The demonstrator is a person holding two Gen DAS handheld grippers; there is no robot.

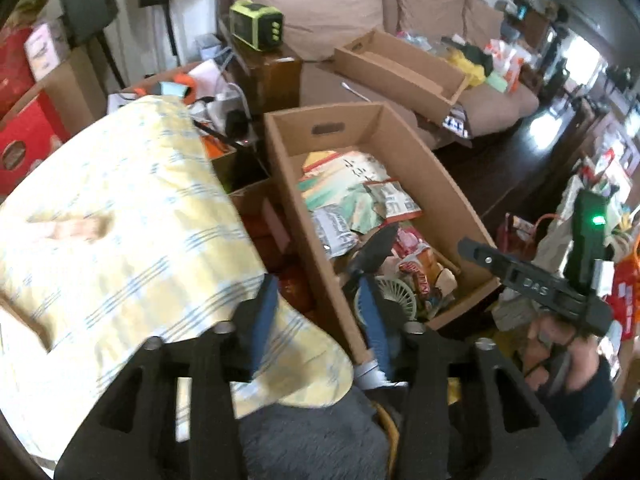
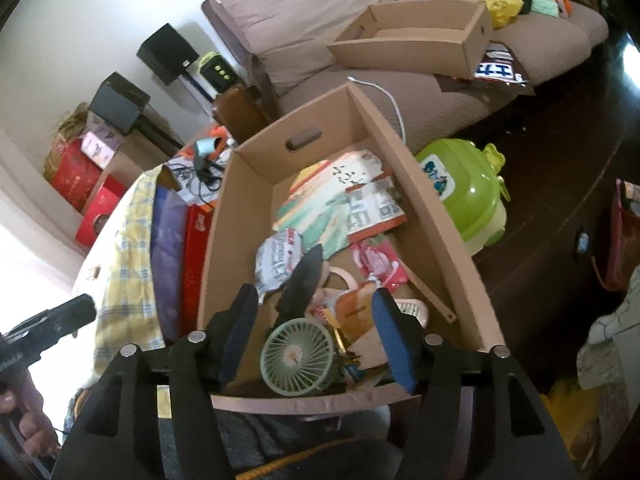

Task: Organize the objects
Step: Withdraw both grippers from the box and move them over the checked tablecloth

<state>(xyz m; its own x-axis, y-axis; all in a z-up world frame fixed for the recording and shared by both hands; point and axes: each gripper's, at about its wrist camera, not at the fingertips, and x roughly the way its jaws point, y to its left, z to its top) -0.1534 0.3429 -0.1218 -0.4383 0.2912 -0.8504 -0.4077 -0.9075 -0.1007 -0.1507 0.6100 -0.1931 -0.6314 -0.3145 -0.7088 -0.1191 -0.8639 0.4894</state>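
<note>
Both claws gape, holding nothing: the right gripper (image 2: 316, 336) hovers over the box's (image 2: 448, 216) near end above the fan (image 2: 298, 356), apparently choosing; the left gripper (image 1: 320, 320) hangs left, over the cloth (image 1: 120, 220).

A long open cardboard box (image 2: 448, 216) with a handle slot in its far end wall holds the things. Flat snack packets (image 2: 344, 204) lie overlapping toward its far end. At the near end a pale green round fan (image 2: 298, 356) lies face up, a black tool (image 2: 302, 284) lying just beyond it.
</note>
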